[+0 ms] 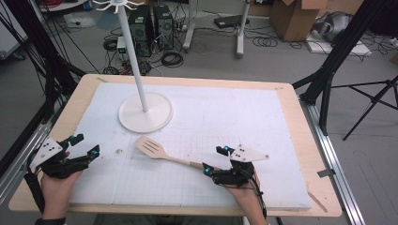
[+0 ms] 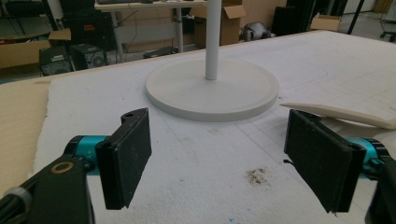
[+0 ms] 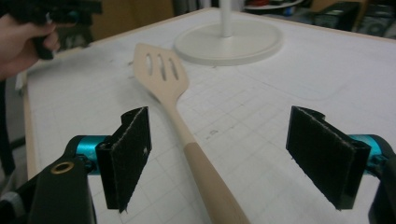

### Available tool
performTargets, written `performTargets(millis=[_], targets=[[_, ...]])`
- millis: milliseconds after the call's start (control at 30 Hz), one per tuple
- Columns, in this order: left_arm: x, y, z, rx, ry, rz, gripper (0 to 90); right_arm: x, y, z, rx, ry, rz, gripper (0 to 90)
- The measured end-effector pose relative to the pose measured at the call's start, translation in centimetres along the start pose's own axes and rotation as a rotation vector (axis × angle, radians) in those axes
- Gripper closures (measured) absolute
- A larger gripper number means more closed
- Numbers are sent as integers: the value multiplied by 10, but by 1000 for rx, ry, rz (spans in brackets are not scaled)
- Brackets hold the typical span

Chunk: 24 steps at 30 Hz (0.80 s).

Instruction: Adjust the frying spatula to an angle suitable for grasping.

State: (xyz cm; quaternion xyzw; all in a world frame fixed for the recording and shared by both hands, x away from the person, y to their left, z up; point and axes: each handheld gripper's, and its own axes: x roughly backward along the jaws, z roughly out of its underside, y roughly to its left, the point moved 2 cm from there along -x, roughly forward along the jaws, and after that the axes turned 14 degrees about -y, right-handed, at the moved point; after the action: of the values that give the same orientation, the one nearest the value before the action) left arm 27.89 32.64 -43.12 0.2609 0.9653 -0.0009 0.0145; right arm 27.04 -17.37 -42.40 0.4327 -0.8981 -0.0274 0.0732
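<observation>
A pale wooden slotted spatula (image 1: pixel 155 150) lies flat on the white mat, its head toward a white stand. My right gripper (image 1: pixel 215 160) is open, and the end of the handle lies loose between its jaws. In the right gripper view the spatula (image 3: pixel 187 135) runs up between the right gripper (image 3: pixel 219 161) pads without touching them. My left gripper (image 1: pixel 87 145) rests open at the mat's left edge with nothing in it. The left gripper (image 2: pixel 219 163) looks toward the stand, and the spatula head (image 2: pixel 345 114) shows beside its right pad.
The white stand, a thin pole on a round base (image 1: pixel 145 112) (image 2: pixel 212 88) (image 3: pixel 229 39), sits at the back left of the white mat (image 1: pixel 225 112). A small dirt mark (image 2: pixel 256 175) lies near the left gripper. The wooden table edge (image 1: pixel 324 154) borders the mat.
</observation>
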Motion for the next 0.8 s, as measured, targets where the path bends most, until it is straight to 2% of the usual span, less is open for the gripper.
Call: performTargets(millis=[33, 67, 133, 267, 300, 333, 367, 400, 433, 467, 500, 533, 567, 633, 700, 733, 767, 800], targets=[[0, 0, 0, 0, 0, 0, 233, 0, 0, 0, 0, 0, 0, 208], [0, 0, 0, -1, 0, -1, 234, 7, 0, 3, -41, -24, 28, 209], [0, 0, 0, 2, -2, 0, 233, 12, 1, 6, -68, -29, 65, 214], [0, 0, 0, 1, -3, -1, 234, 18, 2, 12, -80, -19, 89, 320], [0, 0, 0, 1, -3, -1, 233, 18, 2, 12, -80, -19, 89, 320], [0, 0, 0, -1, -2, -2, 234, 20, 3, 14, -78, -3, 90, 416], [0, 0, 0, -1, -2, -2, 233, 20, 3, 14, -78, -3, 90, 416], [0, 0, 0, 0, -2, -2, 234, 21, 5, 16, -58, 10, 80, 526], [0, 0, 0, 0, -2, -2, 233, 22, 6, 17, -47, 23, 77, 593], [0, 0, 0, -1, -2, -3, 234, 22, 8, 18, -36, 35, 69, 631], [0, 0, 0, -1, -2, -3, 233, 22, 8, 18, -36, 35, 69, 631], [0, 0, 0, -1, -1, -2, 233, 23, 10, 19, -23, 44, 56, 702], [0, 0, 0, -1, -1, -2, 233, 23, 10, 19, -23, 44, 56, 702], [0, -1, 0, -1, -1, -1, 234, 24, 14, 22, -10, 80, 38, 823], [0, -1, -1, -2, -1, -1, 234, 24, 15, 23, -2, 102, 33, 853], [0, 0, -1, -3, -1, -2, 233, 25, 18, 26, 9, 134, 24, 888], [0, 0, -1, -3, -1, -2, 234, 25, 18, 26, 9, 134, 24, 888], [0, -1, 0, -2, -1, -2, 234, 25, 20, 29, 10, 163, 9, 889]])
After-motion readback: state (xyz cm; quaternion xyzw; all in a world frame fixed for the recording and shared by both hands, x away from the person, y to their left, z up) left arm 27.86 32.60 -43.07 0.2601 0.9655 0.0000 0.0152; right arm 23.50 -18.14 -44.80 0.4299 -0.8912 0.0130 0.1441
